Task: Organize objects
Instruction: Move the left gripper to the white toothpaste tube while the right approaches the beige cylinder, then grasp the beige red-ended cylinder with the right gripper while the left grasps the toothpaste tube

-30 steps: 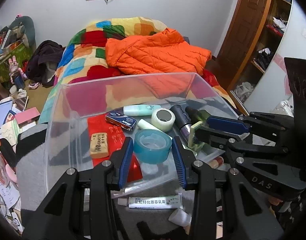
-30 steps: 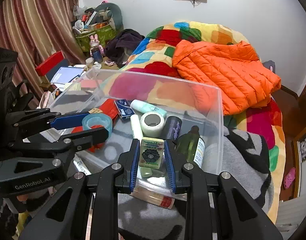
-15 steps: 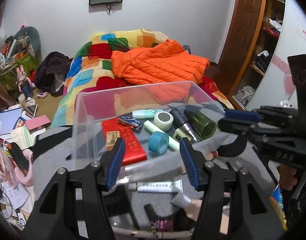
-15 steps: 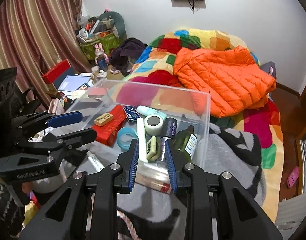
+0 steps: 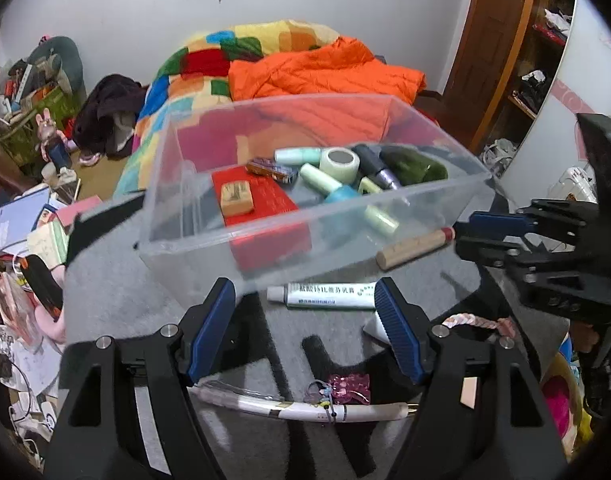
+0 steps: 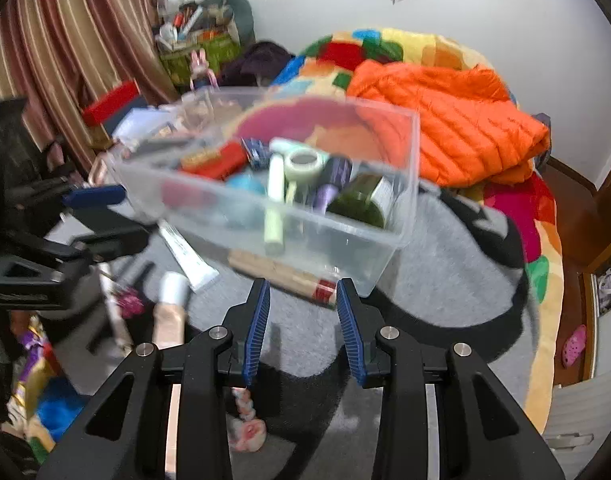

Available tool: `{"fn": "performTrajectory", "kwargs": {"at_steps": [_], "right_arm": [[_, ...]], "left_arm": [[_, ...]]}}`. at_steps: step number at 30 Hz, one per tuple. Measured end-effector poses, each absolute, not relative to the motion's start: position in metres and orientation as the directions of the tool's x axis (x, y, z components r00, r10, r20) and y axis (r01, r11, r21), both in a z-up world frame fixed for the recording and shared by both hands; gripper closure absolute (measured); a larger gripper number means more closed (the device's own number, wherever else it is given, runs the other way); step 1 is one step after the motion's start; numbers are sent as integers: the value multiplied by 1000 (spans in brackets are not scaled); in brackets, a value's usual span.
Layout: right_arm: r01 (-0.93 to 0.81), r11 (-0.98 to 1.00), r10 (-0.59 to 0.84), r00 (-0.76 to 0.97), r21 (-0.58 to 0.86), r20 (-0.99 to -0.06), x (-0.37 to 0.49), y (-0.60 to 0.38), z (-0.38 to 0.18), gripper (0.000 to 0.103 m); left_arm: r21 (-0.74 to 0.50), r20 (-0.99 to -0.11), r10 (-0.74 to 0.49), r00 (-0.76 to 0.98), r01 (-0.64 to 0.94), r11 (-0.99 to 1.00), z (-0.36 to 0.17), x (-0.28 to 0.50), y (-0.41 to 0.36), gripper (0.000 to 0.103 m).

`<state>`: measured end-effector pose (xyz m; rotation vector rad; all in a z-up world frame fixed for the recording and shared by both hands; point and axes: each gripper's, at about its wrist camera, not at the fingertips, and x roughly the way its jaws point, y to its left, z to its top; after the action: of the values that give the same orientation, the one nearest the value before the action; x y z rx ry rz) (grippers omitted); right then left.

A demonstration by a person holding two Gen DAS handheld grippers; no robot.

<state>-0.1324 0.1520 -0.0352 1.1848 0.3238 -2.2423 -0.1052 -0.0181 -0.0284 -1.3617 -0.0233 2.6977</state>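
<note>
Clear plastic bin (image 5: 305,216) of small toiletries on a grey blanket (image 5: 117,300); both grippers empty.

Left gripper (image 5: 305,304), lower centre of its view: fingers spread wide, holding nothing. Right gripper (image 6: 303,304), lower centre of its view: fingers parted, holding nothing. Bin, centre frame, contains a red box (image 5: 261,200) with a tan block (image 5: 235,199) on it, a white tape roll (image 5: 339,164), a blue tape roll (image 5: 341,194), a dark green bottle (image 5: 411,166) and pale tubes. In front of the bin, on the blanket: a white ointment tube (image 5: 325,295) and a tan cylinder (image 5: 415,248) just beside the bin's near wall.
</note>
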Motion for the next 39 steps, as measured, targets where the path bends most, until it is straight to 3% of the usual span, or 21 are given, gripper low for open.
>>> {"fn": "performTrajectory", "kwargs": {"at_steps": [10, 22, 29, 35, 39], "right_arm": [[681, -724, -448, -342, 111, -826, -131, 149, -50, 72], [698, -716, -401, -391, 18, -828, -140, 132, -51, 66], [768, -632, -496, -303, 100, -814, -118, 135, -44, 64], [765, -644, -468, -365, 27, -805, -115, 123, -37, 64], [751, -660, -430, -374, 4, -822, -131, 107, -48, 64]], "left_arm": [[-126, -847, 159, -508, -98, -987, -54, -123, -18, 31], [-174, -859, 188, -477, -74, -982, -59, -132, -12, 30], [-135, -863, 147, -483, -60, -989, -62, -129, -13, 30], [-62, -866, 85, -492, -63, -996, -64, -111, -21, 30], [-123, -850, 136, -509, -58, -991, -51, -104, -25, 30]]}}
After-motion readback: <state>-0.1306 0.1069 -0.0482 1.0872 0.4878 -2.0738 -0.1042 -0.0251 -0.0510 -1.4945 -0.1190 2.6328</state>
